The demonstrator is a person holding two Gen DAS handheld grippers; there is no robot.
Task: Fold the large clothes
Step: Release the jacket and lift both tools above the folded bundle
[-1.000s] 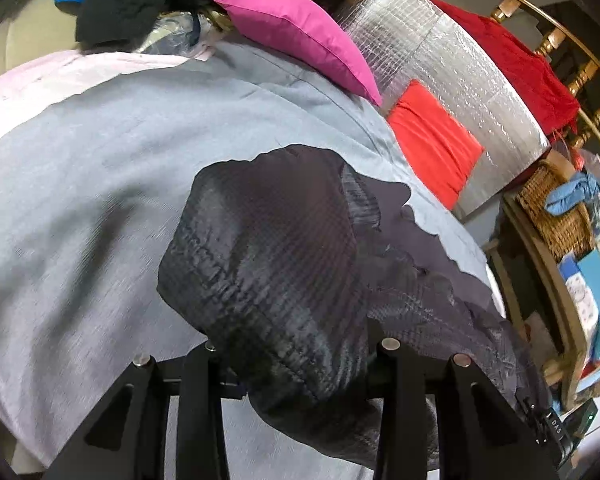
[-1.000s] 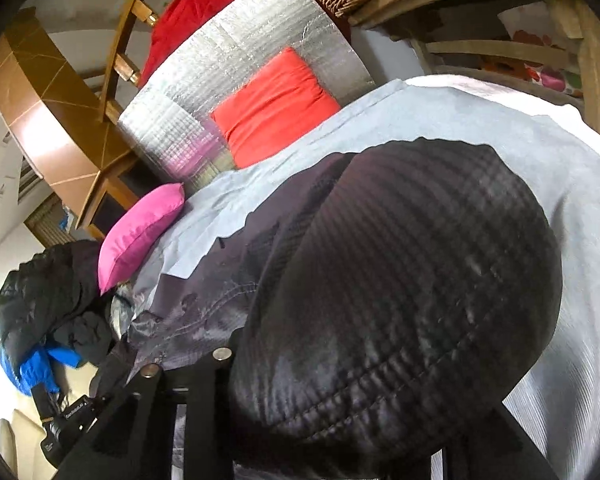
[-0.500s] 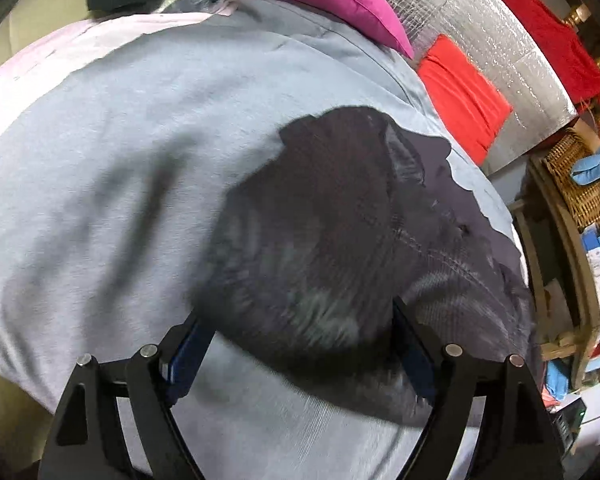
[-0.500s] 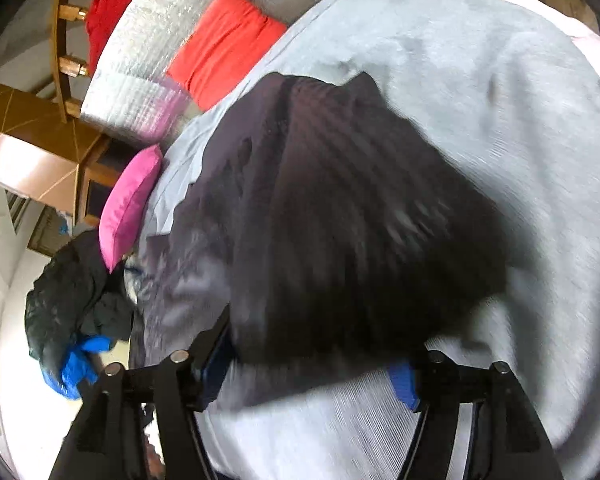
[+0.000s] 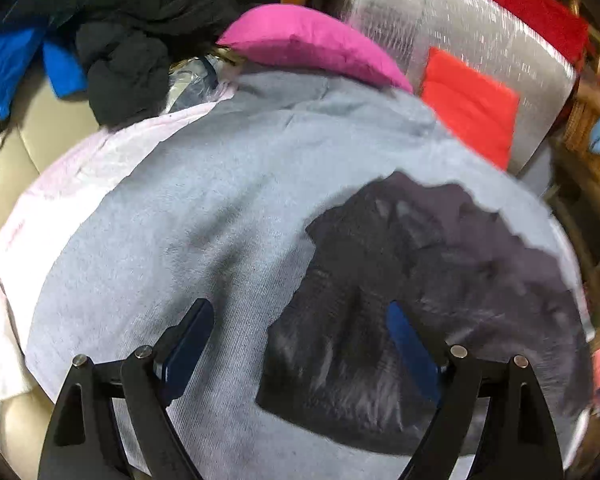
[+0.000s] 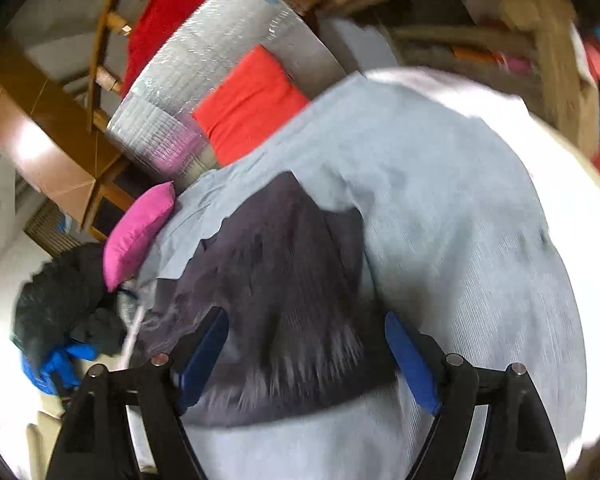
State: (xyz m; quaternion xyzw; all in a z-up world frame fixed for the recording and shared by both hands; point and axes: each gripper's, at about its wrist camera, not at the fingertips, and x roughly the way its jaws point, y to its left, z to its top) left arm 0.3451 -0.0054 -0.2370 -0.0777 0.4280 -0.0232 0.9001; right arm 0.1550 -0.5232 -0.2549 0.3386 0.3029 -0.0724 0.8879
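A dark grey-black garment [image 5: 400, 292] lies folded on a light grey sheet [image 5: 204, 200] that covers the bed. In the right wrist view the same garment [image 6: 284, 288] lies spread below the jaws. My left gripper [image 5: 300, 340] hovers over the garment's near left edge, its jaws opening wide, with nothing pressed between the blue pads [image 5: 188, 344]. My right gripper [image 6: 306, 354] hovers over the garment's near edge, jaws opening too, the cloth lying under the gap and free of the pads [image 6: 410, 364].
A pink cushion [image 5: 308, 40], a red cushion [image 5: 468, 104] and a silver foil panel [image 5: 452, 28] stand at the bed's far side. Black and blue clothes [image 5: 112, 40] are piled at the far left. Wooden shelves [image 6: 540, 40] stand to the right.
Both grippers have let go of the dark garment and opened wide. The cloth has dropped flat onto the sheet, and both grippers have drawn back from it.
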